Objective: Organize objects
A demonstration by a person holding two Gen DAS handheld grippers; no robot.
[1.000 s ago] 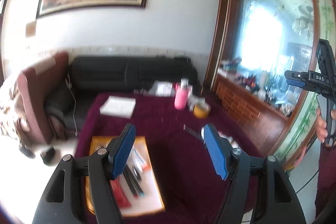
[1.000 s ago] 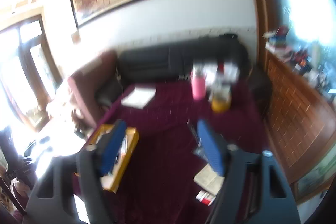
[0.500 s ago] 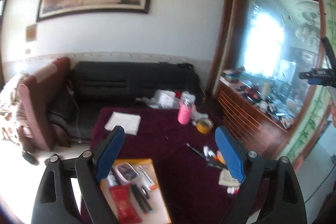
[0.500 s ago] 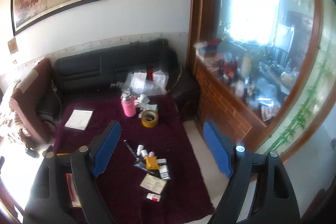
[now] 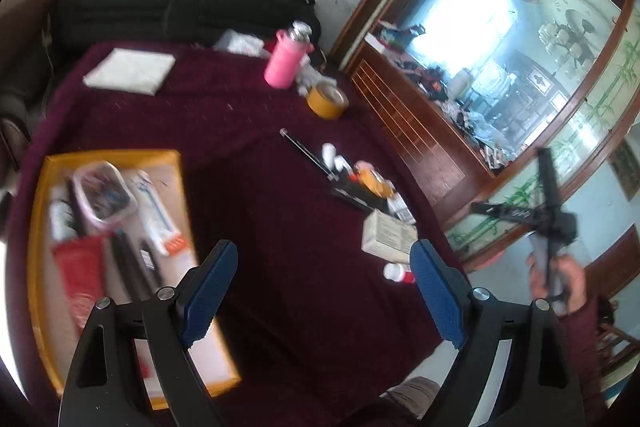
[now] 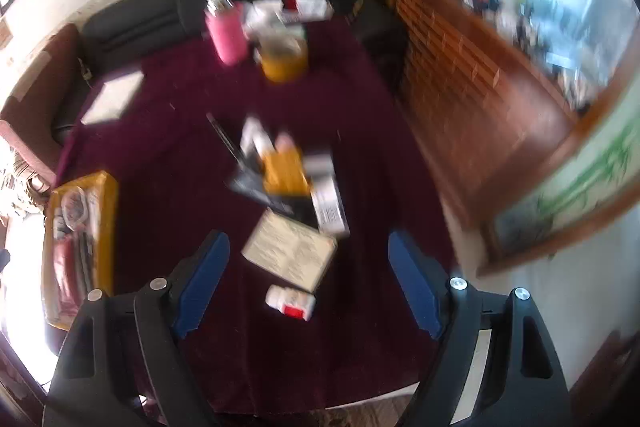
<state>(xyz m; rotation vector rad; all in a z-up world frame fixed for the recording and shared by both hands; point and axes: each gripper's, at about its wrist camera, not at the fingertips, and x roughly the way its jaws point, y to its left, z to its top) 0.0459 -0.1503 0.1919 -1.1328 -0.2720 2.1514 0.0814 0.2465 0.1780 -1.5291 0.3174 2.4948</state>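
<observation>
A yellow tray [image 5: 110, 157] with pens, a red packet and a clear box lies at the table's left; it also shows in the right wrist view [image 6: 105, 211]. Loose items lie on the right: a beige box [image 6: 290, 251], a white bottle with a red label [image 6: 291, 303], an orange packet [image 6: 285, 173] and small boxes. My left gripper [image 5: 324, 297] is open and empty, high above the table's near side. My right gripper [image 6: 308, 281] is open and empty, above the beige box and the bottle. The right gripper also shows from the side in the left wrist view [image 5: 548, 223].
The table has a dark red cloth [image 5: 240, 115]. At its far end stand a pink bottle [image 5: 285, 61], a yellow tape roll [image 5: 327, 101] and a white pad [image 5: 130, 71]. A black sofa [image 5: 168, 11] lies behind; a wooden cabinet [image 5: 420, 131] stands on the right.
Both cameras have tilted down toward the table and come closer to it. The right gripper now hangs over the loose items on the right. Both stay open.
</observation>
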